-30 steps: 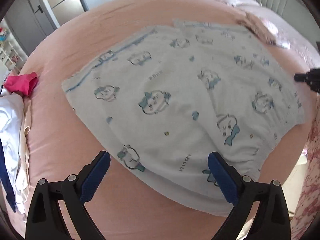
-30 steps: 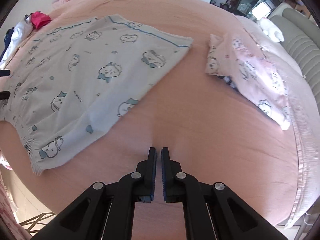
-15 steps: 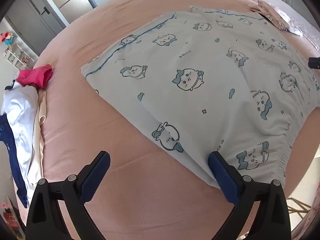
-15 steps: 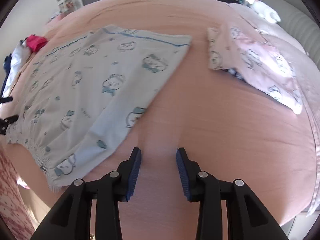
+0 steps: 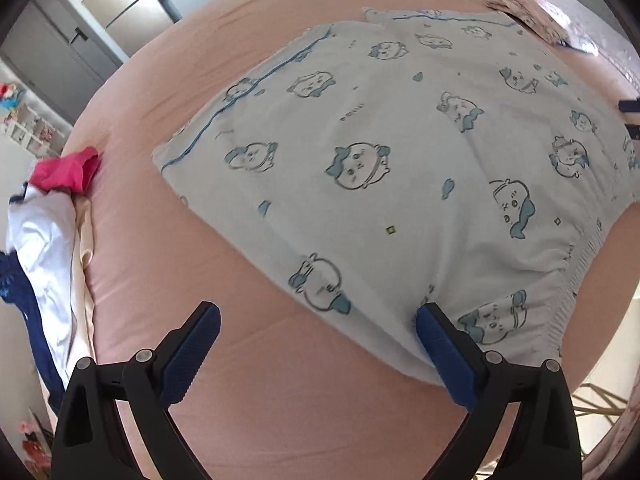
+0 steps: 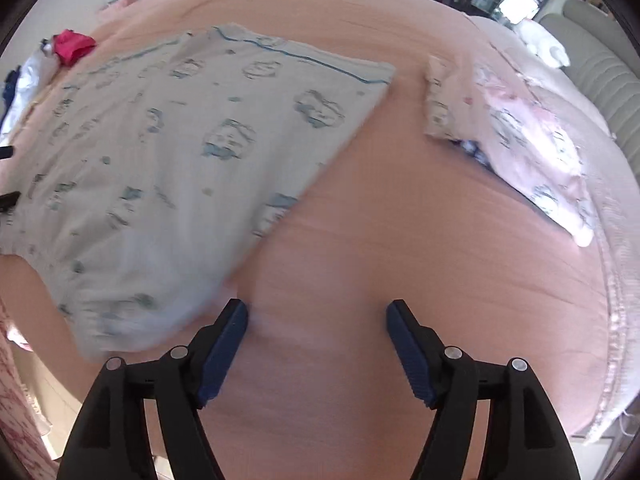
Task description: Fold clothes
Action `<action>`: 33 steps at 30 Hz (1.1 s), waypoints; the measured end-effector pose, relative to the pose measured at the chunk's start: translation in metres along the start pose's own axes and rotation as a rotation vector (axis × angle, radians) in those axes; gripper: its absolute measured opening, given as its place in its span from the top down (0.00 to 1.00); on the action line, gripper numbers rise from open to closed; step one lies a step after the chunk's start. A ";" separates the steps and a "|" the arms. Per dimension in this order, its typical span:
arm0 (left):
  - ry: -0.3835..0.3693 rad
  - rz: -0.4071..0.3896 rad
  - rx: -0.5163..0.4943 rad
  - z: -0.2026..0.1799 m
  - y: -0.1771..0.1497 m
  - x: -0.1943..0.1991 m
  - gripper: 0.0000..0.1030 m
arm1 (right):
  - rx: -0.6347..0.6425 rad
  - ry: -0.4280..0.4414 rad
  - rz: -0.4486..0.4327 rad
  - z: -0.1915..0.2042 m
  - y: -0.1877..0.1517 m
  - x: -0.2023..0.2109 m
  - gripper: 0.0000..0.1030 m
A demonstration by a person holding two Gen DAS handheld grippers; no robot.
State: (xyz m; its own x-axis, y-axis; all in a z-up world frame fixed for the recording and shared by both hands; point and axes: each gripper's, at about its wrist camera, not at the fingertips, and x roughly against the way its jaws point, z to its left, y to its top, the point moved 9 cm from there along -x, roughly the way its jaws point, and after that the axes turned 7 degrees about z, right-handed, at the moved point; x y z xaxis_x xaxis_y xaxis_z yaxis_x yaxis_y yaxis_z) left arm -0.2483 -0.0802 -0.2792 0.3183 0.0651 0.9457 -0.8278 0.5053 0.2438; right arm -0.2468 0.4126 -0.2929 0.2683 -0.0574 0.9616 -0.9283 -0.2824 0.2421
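Pale-blue cartoon-print cotton shorts (image 5: 400, 168) lie flat on the pink bedsheet (image 5: 280, 400), elastic waistband toward the near bed edge, legs running away from both grippers. The left gripper (image 5: 318, 350) stands open, its right pad touching the waistband corner, nothing clamped. The right gripper (image 6: 316, 344), jaws just opened wide and empty, hovers over bare sheet just beside the opposite waistband corner, which lies to its left.
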 end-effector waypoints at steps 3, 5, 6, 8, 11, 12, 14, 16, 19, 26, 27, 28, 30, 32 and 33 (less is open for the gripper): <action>-0.050 -0.064 0.025 -0.001 0.009 0.012 0.03 | -0.103 0.129 -0.073 -0.001 0.009 0.013 0.31; -0.050 -0.057 0.005 -0.014 0.018 0.006 0.03 | -0.156 0.215 -0.117 0.010 0.020 0.019 0.31; -0.035 -0.035 -0.014 -0.019 0.019 0.000 0.03 | -0.138 0.214 -0.117 0.022 0.025 0.017 0.31; 0.019 0.028 -0.076 -0.023 0.013 -0.015 0.02 | -0.055 0.152 -0.051 0.042 0.023 -0.001 0.31; 0.043 0.021 -0.077 -0.010 0.001 -0.004 0.02 | 0.025 0.094 -0.038 0.042 0.011 -0.004 0.30; 0.051 0.020 -0.067 -0.003 -0.003 -0.001 0.02 | 0.006 0.090 -0.023 0.034 0.006 -0.002 0.30; 0.030 0.006 -0.034 0.007 -0.009 0.007 0.02 | -0.050 0.034 -0.008 0.012 -0.002 0.002 0.30; -0.002 -0.019 -0.004 0.007 -0.003 0.012 0.03 | -0.085 0.040 -0.043 0.005 -0.001 0.008 0.30; -0.020 -0.032 0.009 -0.005 0.007 0.014 0.03 | -0.133 0.131 -0.086 0.012 0.009 0.012 0.29; -0.029 -0.056 -0.009 -0.028 0.016 0.016 0.02 | -0.064 0.189 -0.079 0.048 0.020 0.003 0.63; -0.033 -0.060 0.001 -0.026 0.014 0.018 0.03 | -0.045 0.211 -0.084 0.053 0.020 0.006 0.70; -0.048 -0.062 0.026 -0.024 0.013 0.020 0.03 | -0.028 0.230 -0.089 0.058 0.020 0.009 0.77; -0.080 -0.066 0.077 -0.019 0.009 0.023 0.03 | -0.009 0.242 -0.090 0.065 0.019 0.011 0.79; -0.108 -0.073 0.126 -0.017 0.006 0.028 0.03 | -0.008 0.242 -0.096 0.067 0.019 0.012 0.79; -0.117 -0.078 0.147 -0.015 0.005 0.030 0.02 | -0.007 0.258 -0.107 0.070 0.020 0.014 0.79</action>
State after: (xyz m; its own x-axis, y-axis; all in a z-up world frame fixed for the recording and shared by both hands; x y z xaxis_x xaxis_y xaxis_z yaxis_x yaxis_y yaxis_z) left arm -0.2361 -0.0623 -0.2530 0.3354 -0.0745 0.9391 -0.8638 0.3734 0.3382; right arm -0.2432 0.3393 -0.2834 0.2916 0.2189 0.9312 -0.9001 -0.2667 0.3445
